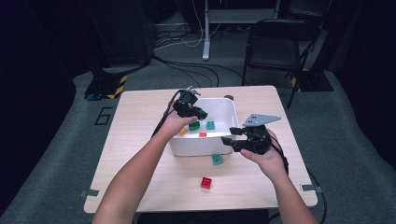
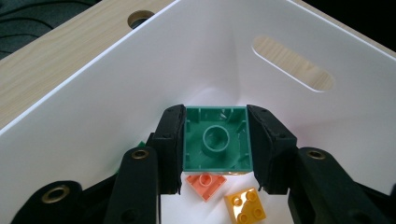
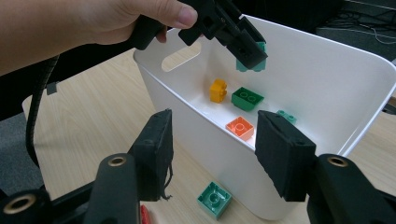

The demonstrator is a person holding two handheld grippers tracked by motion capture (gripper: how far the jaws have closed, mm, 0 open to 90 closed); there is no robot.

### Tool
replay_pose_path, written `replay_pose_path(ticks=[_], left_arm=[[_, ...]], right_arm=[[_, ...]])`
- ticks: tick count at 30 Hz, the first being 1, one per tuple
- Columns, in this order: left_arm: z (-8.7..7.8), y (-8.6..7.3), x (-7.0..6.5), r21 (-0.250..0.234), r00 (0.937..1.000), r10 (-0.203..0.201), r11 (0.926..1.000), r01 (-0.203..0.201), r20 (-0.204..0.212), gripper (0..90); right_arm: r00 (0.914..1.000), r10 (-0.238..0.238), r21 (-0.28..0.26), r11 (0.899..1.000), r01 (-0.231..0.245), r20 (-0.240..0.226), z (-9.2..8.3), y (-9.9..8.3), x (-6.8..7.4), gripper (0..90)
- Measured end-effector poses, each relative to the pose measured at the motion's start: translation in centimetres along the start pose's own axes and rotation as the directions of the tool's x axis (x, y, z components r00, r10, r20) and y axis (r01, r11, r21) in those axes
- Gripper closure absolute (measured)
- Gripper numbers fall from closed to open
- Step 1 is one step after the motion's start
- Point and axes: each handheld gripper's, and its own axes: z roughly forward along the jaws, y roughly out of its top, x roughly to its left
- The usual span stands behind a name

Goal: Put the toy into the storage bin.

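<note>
Pinching a green brick [image 2: 215, 140] between my left jaws, I hold it hollow underside toward the camera, above the inside of the white bin [image 2: 140, 93]. My left gripper [image 1: 192, 113] hangs over the bin's left part. Below the brick, on the bin's floor, lie a salmon brick [image 2: 206, 184] and a yellow brick [image 2: 244, 205]; the right gripper view also shows a darker green brick [image 3: 247, 98] there. My right gripper [image 1: 232, 137] hovers just beside the bin's near right corner, jaws spread with nothing between them. On the table [image 1: 140, 140] in front of the bin sit a teal brick [image 1: 217, 159] and, nearer me, a red brick [image 1: 206, 182].
</note>
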Motion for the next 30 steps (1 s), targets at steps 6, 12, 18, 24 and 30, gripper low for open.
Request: replay_pose_path(ticks=[6, 12, 18, 24, 30], left_arm=[[0.0, -0.1, 0.3, 0.017, 0.9999, -0.014, 0.9998, 0.014, -0.01, 58.3], [-0.4, -0.2, 0.2, 0.016, 0.9999, -0.005, 0.9999, 0.005, -0.011, 55.1], [-1.7, -0.3, -0.4, -0.005, 0.9998, 0.018, 0.9998, -0.018, -0.005, 54.9], [-3.3, -0.7, -1.7, -0.025, 0.9982, 0.059, 0.998, -0.059, 0.013, 55.3], [-5.2, -1.7, -3.2, -0.053, 0.9952, 0.094, 0.9943, -0.092, 0.027, 55.9]], right_arm=[[1.0, -0.005, 0.0, 1.0, 0.005, -0.001, 0.0, 0.0, 0.0, 46.0], [1.0, -0.004, 0.002, 1.0, 0.004, -0.002, 0.1, 0.0, 0.0, 46.0], [1.0, -0.005, 0.003, 1.0, 0.005, -0.002, 0.0, 0.0, 0.0, 46.0], [1.0, 0.0, -0.003, 1.0, 0.0, 0.002, -0.1, 0.0, -0.1, 46.0], [1.0, -0.007, -0.003, 1.0, 0.007, 0.003, -0.1, 0.0, -0.1, 46.0]])
